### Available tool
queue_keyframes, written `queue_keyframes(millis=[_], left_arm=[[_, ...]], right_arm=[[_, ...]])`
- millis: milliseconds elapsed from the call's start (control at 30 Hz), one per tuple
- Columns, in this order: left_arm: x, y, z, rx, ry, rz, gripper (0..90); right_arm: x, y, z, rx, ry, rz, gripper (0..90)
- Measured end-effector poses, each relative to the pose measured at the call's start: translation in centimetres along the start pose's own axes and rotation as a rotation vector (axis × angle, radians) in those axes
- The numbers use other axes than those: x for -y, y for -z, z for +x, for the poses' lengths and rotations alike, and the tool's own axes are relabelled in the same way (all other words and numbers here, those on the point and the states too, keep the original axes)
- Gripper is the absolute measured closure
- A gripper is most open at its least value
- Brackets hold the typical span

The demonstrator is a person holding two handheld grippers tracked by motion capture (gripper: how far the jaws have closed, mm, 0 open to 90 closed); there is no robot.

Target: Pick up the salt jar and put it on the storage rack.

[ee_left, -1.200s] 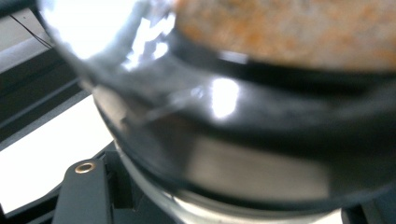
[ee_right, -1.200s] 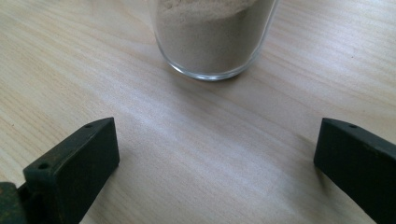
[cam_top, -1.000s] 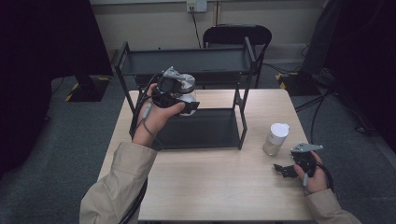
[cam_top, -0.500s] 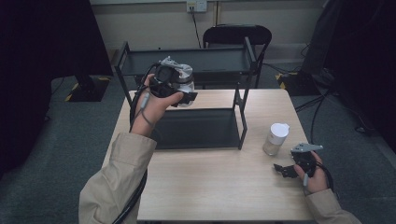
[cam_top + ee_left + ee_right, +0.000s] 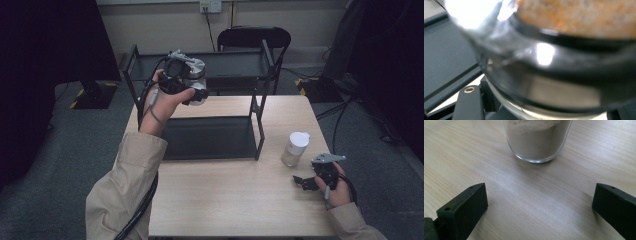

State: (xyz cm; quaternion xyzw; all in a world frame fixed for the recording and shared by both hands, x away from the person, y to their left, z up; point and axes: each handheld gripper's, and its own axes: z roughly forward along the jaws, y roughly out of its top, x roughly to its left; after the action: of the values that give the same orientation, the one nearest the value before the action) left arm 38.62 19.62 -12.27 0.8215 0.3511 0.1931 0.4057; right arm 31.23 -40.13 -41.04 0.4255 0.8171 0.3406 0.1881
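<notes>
Lab room, black curtains [image 5: 50, 50], floor cables [image 5: 345, 107]

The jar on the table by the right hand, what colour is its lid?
White, clearest in the high view: jar.

left tool [image 5: 194, 95] with its clamped glass jar [image 5: 196, 80] lifted higher — from the lower shelf's front toward the rack's top shelf [image 5: 235, 64]

The left arm is reaching forward, its sleeved forearm raised and the hand holding the left gripper [image 5: 196, 95] up in the air, jaws clamping. The right hand is resting low at the near right, holding the right gripper [image 5: 302, 181] with jaws spread wide.
</notes>
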Motion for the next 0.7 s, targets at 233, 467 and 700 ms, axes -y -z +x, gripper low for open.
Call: queue_keyframes(millis=[233, 467, 700], left_arm=[[-0.7, 0.1, 0.2, 0.000, 0.007, -0.007, 30.9], [-1.7, 0.1, 0.3, -0.008, 0.014, -0.007, 30.9], [-2.9, 0.1, 0.4, -0.005, 0.004, -0.004, 30.9]], right_arm=[[0.0, 0.0, 0.0, 0.000, 0.000, 0.000, 0.0], [0.0, 0.0, 0.0, 0.000, 0.000, 0.000, 0.0], [0.0, 0.0, 0.0, 0.000, 0.000, 0.000, 0.0]])
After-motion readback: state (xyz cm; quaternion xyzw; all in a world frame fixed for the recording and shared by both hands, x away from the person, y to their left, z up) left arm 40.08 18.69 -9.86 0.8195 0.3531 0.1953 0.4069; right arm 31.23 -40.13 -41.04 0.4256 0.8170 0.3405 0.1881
